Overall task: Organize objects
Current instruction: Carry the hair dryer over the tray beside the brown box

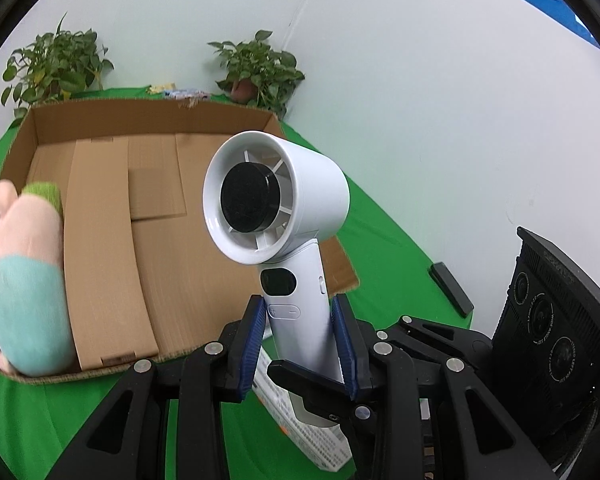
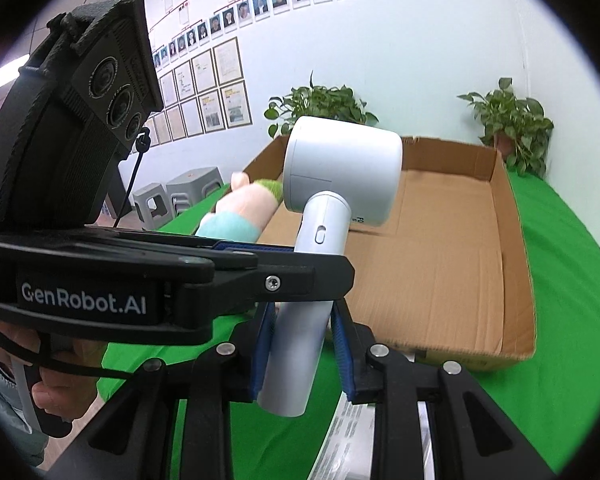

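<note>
A shallow cardboard box [image 1: 112,240] is sitting open on the green-covered desk [image 1: 384,248], its floor lined with flat cardboard sheets. One thing is lying inside it: a plush doll [image 1: 24,280] in pink, pale teal and green, resting lengthwise against the box's left wall as seen from the left gripper's side.

Above the box's near edge, a white handheld fan [image 1: 278,204] is being held clear of the desk by both tools at once. The left gripper [image 1: 302,340] is closing its blue pads on the fan's handle just below the plus and minus buttons. The right gripper [image 2: 302,344] is clamping the same handle lower down, its pads pressing either side, with the left gripper's black frame crossing in front of it in the right wrist view.

The fan's long axis is running along the handle, nearly upright and leaning slightly. Its round head is standing at the top, with the intake face and black centre hub turning toward the left wrist camera and the barrel pointing across the box toward the desk's right edge.

A white printed carton [image 1: 300,424] is lying on the desk beneath the grippers. Two potted plants [image 1: 256,68] are standing along the desk's far edge behind the box, and a black bar [image 1: 452,288] is lying near the wall at the right edge.
</note>
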`<act>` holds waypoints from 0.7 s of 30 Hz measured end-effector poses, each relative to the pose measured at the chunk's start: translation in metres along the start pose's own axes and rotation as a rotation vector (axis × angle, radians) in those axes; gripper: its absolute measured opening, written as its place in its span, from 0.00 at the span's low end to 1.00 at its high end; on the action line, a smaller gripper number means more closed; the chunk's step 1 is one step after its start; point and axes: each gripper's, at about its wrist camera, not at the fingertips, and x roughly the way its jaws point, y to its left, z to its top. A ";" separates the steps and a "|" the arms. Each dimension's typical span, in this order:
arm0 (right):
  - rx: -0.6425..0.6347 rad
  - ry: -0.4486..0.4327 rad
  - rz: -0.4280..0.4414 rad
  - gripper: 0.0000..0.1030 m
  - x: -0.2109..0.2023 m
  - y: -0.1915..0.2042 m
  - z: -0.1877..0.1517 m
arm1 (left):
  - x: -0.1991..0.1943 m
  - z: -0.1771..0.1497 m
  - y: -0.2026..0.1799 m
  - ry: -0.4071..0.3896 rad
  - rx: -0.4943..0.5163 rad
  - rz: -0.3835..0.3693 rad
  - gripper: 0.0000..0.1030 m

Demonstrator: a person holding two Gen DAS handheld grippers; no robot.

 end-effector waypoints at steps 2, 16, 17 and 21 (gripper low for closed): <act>-0.005 -0.011 -0.002 0.26 0.003 -0.001 0.007 | 0.020 0.014 -0.005 -0.010 0.007 0.006 0.30; -0.009 -0.036 -0.008 0.26 0.042 -0.018 0.059 | 0.045 0.084 0.009 -0.021 0.034 0.025 0.30; -0.007 -0.034 -0.008 0.26 0.044 -0.019 0.061 | 0.045 0.086 0.010 -0.018 0.031 0.025 0.30; 0.015 -0.008 0.007 0.26 0.057 -0.022 0.062 | 0.058 0.090 0.025 0.003 0.004 0.025 0.29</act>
